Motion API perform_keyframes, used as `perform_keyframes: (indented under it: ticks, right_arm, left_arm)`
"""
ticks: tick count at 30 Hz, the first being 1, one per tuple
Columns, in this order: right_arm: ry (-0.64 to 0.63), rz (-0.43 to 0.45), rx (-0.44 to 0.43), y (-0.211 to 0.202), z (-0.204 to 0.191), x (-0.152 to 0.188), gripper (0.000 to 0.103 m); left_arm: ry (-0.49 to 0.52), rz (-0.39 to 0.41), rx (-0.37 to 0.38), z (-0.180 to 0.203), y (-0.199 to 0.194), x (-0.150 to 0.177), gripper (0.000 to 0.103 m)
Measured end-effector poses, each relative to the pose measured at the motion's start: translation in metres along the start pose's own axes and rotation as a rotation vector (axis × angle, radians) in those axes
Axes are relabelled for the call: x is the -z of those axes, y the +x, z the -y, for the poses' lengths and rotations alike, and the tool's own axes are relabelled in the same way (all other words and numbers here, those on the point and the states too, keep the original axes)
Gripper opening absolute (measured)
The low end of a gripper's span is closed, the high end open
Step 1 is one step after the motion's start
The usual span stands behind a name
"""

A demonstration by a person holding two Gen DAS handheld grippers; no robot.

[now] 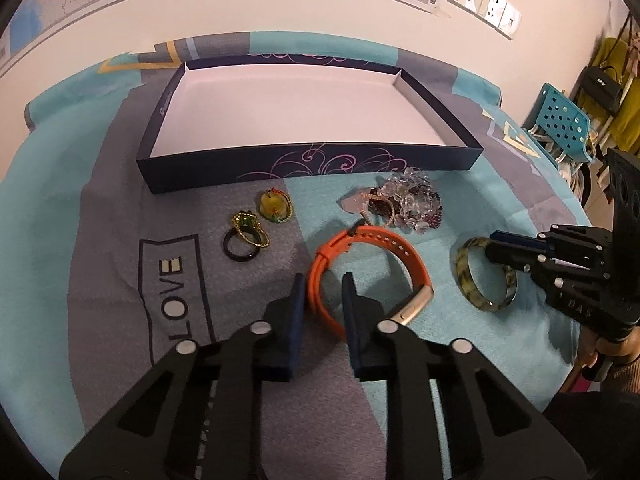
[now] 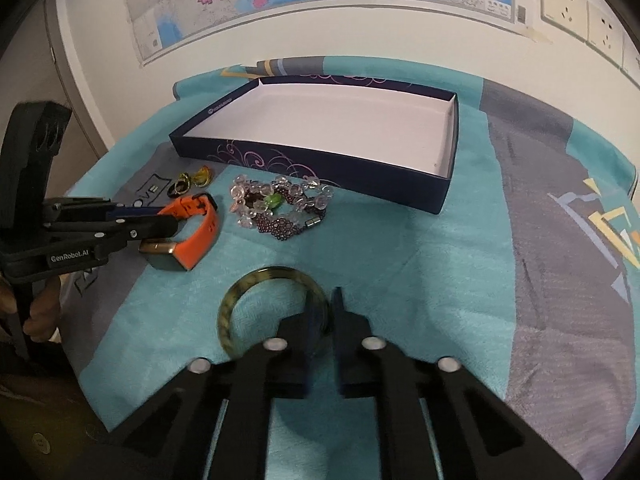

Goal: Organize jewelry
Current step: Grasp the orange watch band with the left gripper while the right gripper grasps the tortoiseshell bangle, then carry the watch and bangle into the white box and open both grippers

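Teal blanket (image 1: 460, 360) is covering the table under both my tongs. My left gripper (image 1: 323, 294) is pinching the orange watch band (image 1: 360, 276) between nearly closed fingers. My right gripper (image 2: 325, 312) is clamping the mottled bangle (image 2: 256, 280), though blur is making the contact hard to judge. Ahead of both, the navy tray (image 1: 304, 164) is sitting, with the bead pile (image 2: 276, 204) between.

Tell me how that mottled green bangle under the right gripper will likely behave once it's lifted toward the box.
The bangle looks like a rigid polished hoop, so it should hold its shape but may slip between the flat pads of the right gripper, which pinches only its rim. If dropped, it could roll, and it may chip if it is stone.
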State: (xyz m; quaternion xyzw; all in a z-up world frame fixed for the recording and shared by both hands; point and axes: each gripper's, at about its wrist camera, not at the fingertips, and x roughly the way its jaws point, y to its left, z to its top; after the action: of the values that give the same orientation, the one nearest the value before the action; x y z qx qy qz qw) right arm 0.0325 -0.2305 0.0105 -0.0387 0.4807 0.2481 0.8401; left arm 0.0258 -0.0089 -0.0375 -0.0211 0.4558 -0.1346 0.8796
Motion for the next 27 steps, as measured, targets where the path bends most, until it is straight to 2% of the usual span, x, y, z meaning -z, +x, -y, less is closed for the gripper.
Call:
perform_keyframes:
  ticks: [3, 14, 17, 21, 27]
  right_arm:
    - [0.017, 0.008, -0.018, 0.000, 0.003, 0.001, 0.006]
    - [0.054, 0.106, -0.070, -0.020, 0.012, -0.022, 0.006]
    - [0.046, 0.142, -0.054, -0.023, 0.015, -0.038, 0.006]
    - [0.033, 0.183, -0.031, -0.022, 0.019, -0.066, 0.006]
    - [0.034, 0.191, -0.001, 0.009, 0.030, -0.121, 0.006]
  left_arm:
    - [-0.010, 0.003, 0.011, -0.003, -0.002, -0.001, 0.010]
    - [0.023, 0.074, 0.045, -0.012, -0.028, -0.019, 0.011]
    - [0.033, 0.112, 0.057, -0.016, -0.039, -0.034, 0.011]
    - [0.051, 0.163, 0.033, -0.023, -0.046, -0.062, 0.011]
    - [0.050, 0.177, 0.001, -0.033, -0.027, -0.109, 0.011]
